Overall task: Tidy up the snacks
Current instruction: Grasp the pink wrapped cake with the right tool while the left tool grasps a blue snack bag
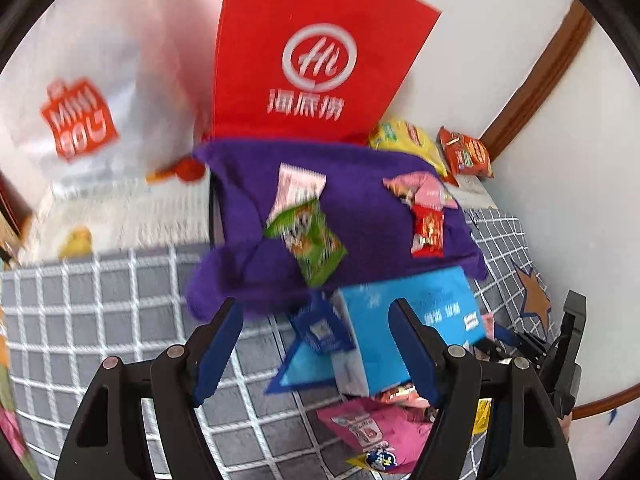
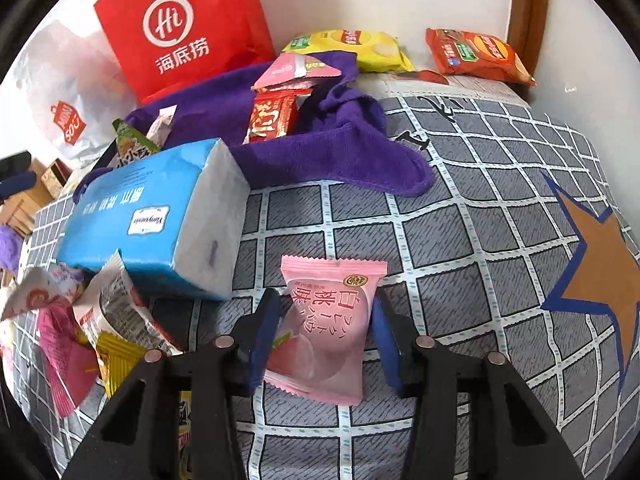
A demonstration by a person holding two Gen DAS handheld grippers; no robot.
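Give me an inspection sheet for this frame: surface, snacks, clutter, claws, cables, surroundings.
Surface: grey grid-pattern bedsheet with an orange star print, wrinkled.
Job's things: pink peach snack packet lies flat between the right claw's fingers. Red snack packet and green snack packet rest on the purple towel. Yellow chip bag and orange chip bag lie by the wall. A loose pile of wrappers sits beside the tissue pack.
Clutter: blue tissue pack; red Haidilao bag; white Miniso bag.
Claws: left claw open, empty, view blurred. Right claw open around the pink packet; contact cannot be told.
Cables: nothing seen.
Surroundings: white wall, brown wooden trim.
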